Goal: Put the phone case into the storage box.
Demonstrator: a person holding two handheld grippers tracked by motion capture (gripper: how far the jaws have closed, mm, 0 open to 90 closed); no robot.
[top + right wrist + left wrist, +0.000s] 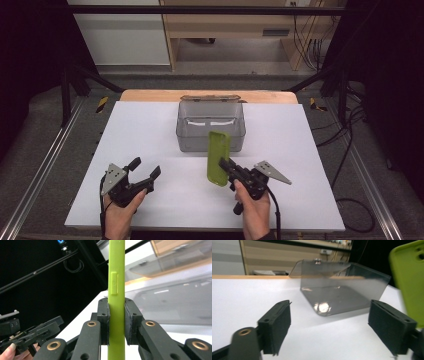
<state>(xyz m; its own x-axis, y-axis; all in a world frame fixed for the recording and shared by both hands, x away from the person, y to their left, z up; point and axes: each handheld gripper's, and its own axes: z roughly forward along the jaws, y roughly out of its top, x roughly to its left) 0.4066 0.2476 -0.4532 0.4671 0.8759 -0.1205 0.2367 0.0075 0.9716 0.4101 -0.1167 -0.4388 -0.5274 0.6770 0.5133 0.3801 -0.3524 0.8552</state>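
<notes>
Phone case point(219, 158) before the box point(210, 125) on the table point(150, 130)

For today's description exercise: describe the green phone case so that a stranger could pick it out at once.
Start at the white table and find the smoky clear box near its far edge. Just in front of it, the right gripper clamps a flat case. It is the one lime-green thing among grey, black and white.
</notes>
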